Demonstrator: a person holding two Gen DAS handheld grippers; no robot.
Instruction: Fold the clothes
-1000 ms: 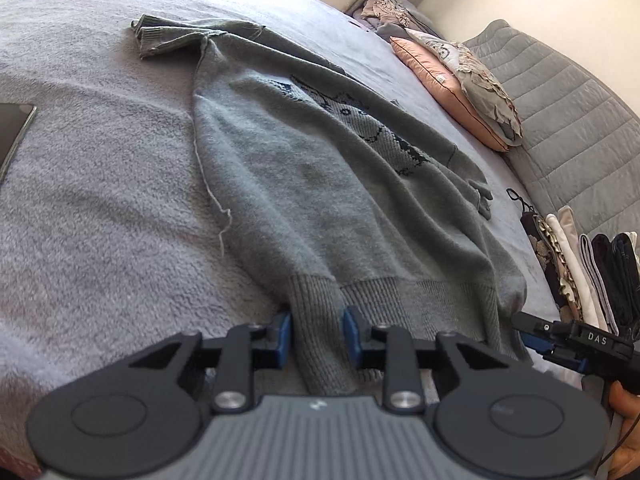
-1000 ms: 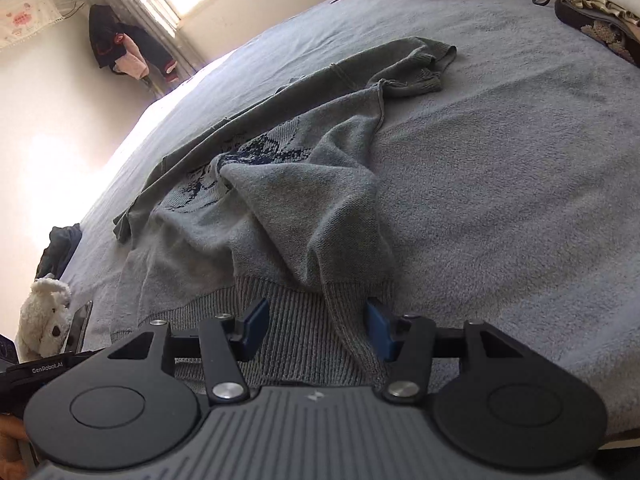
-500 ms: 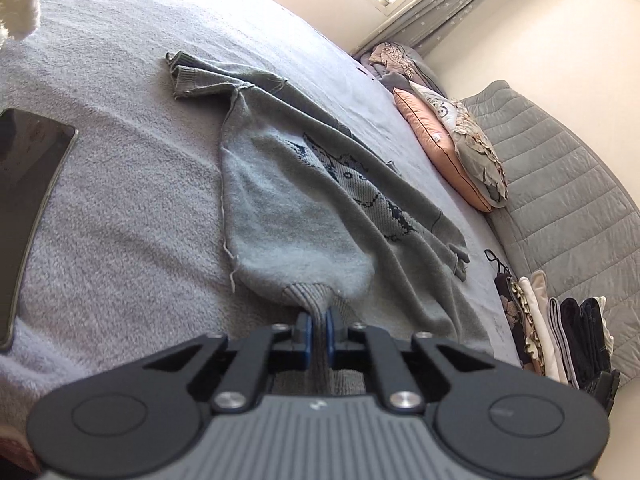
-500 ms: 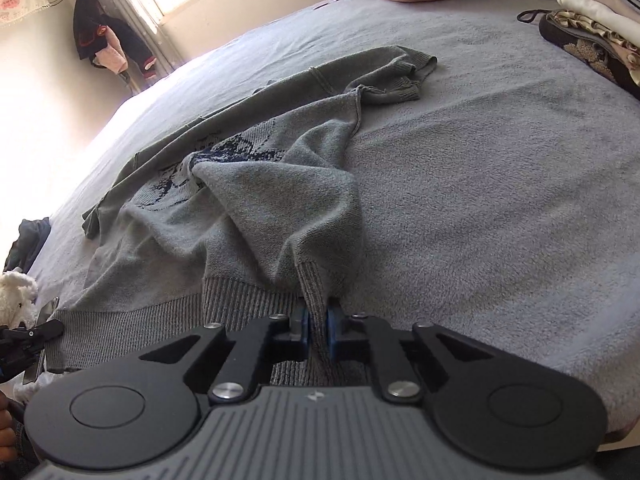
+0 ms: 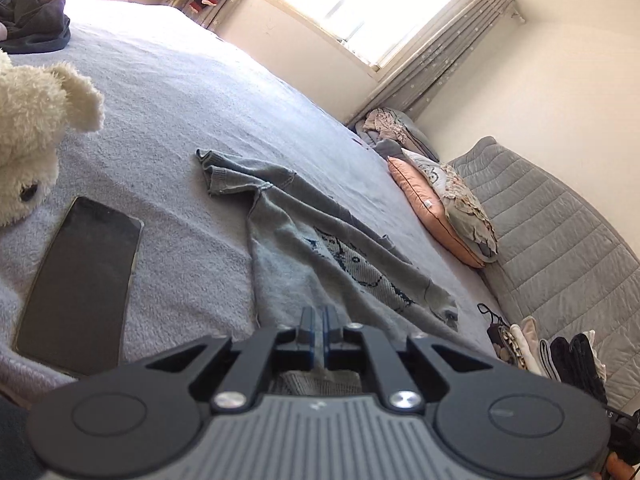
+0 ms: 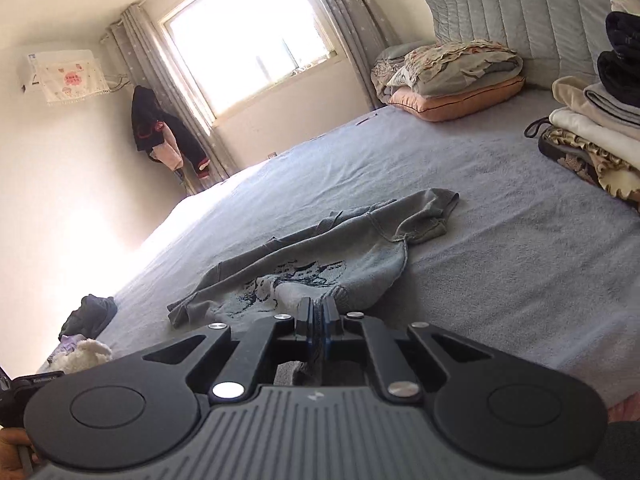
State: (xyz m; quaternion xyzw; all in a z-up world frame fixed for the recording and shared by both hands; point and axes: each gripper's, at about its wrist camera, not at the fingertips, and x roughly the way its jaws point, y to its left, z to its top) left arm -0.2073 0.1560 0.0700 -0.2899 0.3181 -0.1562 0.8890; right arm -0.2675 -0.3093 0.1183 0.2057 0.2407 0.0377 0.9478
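Both hem corners of the sweater point(image 5: 304, 256), pinched half a second ago, now rise off the bed's point(image 5: 168, 92) near edge, each hand-held gripper point(image 5: 319, 334) point(image 6: 317, 330) clamped on ribbing, starting a fold.

both tools clamped, sweater point(image 5: 304, 256) hem lifted forward

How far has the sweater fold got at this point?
Done: a stack of folded clothes sits by the headboard. In hand: the left gripper and right gripper are each shut on the grey sweater at its ribbed hem, lifting it. Left: no fold laid yet; the sleeves and upper body lie spread on the bed.
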